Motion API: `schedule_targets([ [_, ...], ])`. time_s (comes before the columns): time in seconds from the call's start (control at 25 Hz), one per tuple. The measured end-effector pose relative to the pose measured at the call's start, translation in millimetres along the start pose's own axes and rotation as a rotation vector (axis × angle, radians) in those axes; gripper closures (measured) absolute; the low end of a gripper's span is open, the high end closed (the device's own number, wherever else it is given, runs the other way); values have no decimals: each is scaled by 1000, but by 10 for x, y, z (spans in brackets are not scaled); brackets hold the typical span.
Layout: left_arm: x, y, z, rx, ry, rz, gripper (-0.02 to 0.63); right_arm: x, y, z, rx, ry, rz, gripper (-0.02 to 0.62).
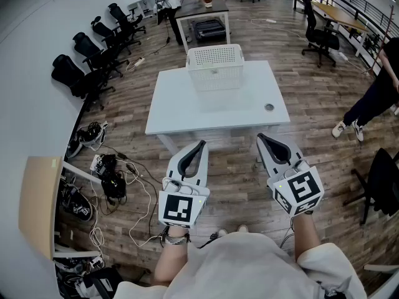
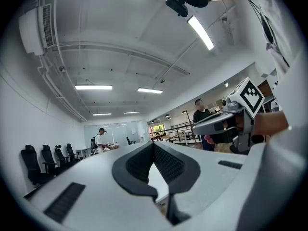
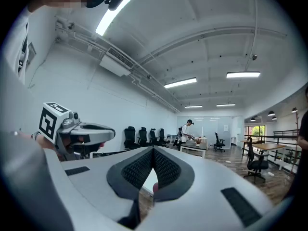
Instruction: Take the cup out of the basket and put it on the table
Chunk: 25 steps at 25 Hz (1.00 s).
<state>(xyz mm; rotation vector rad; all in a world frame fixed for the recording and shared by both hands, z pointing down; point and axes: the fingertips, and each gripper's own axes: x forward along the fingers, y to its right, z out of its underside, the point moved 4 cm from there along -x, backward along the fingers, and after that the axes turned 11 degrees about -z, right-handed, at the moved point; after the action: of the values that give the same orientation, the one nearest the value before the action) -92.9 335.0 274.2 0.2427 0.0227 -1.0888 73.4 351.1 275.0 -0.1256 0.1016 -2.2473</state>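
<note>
Wood-floored office, white table (image 1: pixel 187 114) well ahead: left tool (image 1: pixel 201 144) and right tool (image 1: pixel 261 137) hang short of it, jaws together on nothing. The white basket (image 1: pixel 215 67) stands at the table's far edge, the cup unseen, presumably inside. The task looks unstarted.

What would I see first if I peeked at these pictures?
Two grey tools fill the front of the head view, the left tool and the right tool, both shut and holding nothing. Past them stands a white table with a white basket at its far edge; the cup cannot be seen from here. A row of black office chairs lines the left wall.
</note>
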Motion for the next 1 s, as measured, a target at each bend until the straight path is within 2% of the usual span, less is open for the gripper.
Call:
schedule_targets([
  [0.24,173,83,32,24,-24,8,603,-22,186,44,71,34,-33,578],
  [0.4,259,174,47,12,-9,-1,603,-86,283,92,100,49,-53,578],
  [0.52,283,248,110,16,-33,-3,603,-128,320,175,125,39,-89,579],
  [0.72,343,314,201,1,-44,-15,603,-130,361,243,114,20,-118,579],
  [1.0,635,263,378,8,-77,-8,603,32,613,362,93,19,-102,578],
])
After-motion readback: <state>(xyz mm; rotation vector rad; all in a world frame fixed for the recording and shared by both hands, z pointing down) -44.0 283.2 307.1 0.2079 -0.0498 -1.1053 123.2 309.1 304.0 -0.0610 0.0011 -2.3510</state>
